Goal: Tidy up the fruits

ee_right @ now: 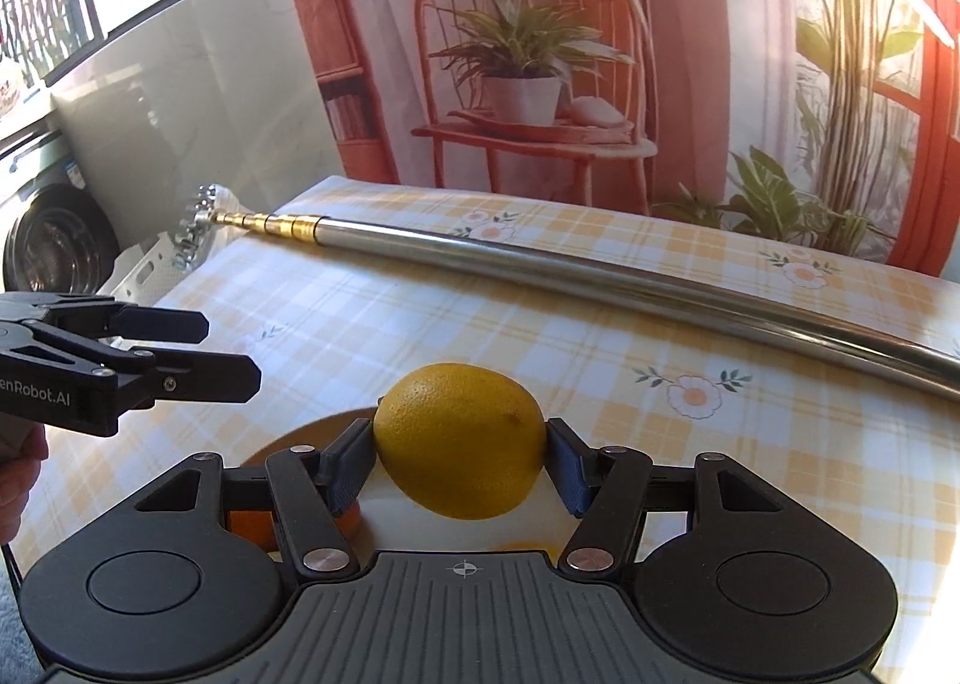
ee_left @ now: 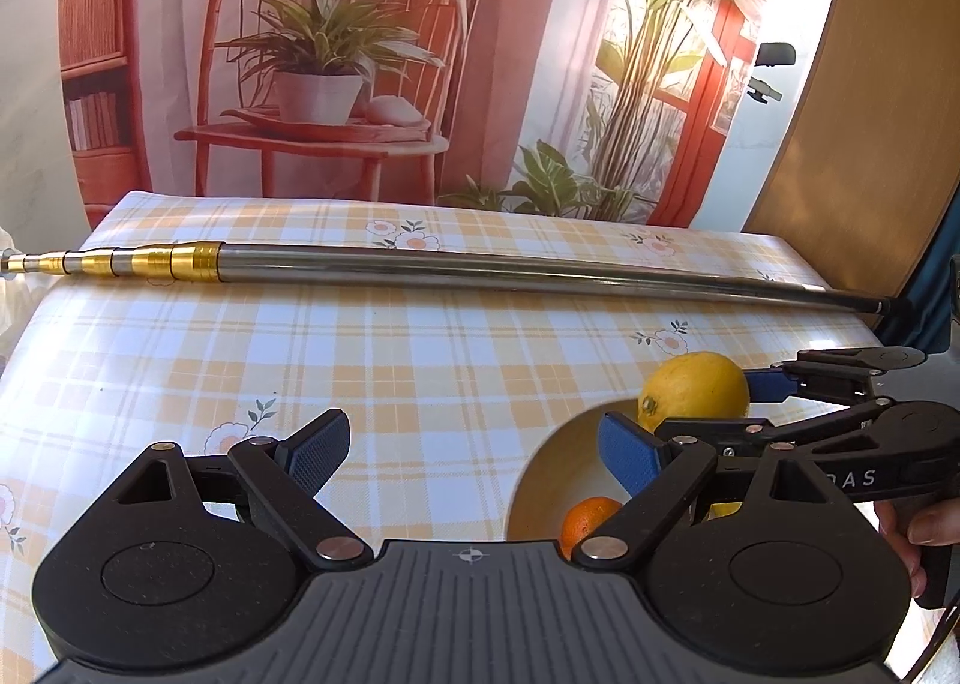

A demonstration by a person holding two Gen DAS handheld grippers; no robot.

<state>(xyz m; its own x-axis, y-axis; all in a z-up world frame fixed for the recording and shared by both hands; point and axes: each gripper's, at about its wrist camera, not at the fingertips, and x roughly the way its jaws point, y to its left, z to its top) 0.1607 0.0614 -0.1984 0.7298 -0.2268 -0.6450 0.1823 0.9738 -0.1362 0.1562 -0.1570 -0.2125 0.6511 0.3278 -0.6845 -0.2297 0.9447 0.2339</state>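
Yellow fills my right view: the lemon (ee_right: 461, 440) sits clamped between the blue pads (ee_right: 347, 467) of my right gripper (ee_right: 459, 465), jaws closed onto it from both sides, and it hangs just above the plate (ee_right: 312, 432). An orange (ee_left: 585, 522) already lies on that plate, partly hidden under the fingers. So I judge I am mid-placement: fruit in hand, over the dish, not yet released.

My left gripper (ee_left: 474, 459) is spread wide with nothing in it, hovering over the checked tablecloth (ee_left: 390, 360) just left of the plate. Seen from the left camera, the lemon is above the plate's far rim rather than its middle.

Next I need to lower the lemon onto bare plate beside the orange, not on top of it, then ease the jaws apart slowly; a lemon rolls, so I want it resting before I let go.

Farther back, a telescopic metal pole (ee_right: 600, 276) lies across the table, well clear of the plate. Behind it hangs a printed backdrop (ee_left: 336, 54).
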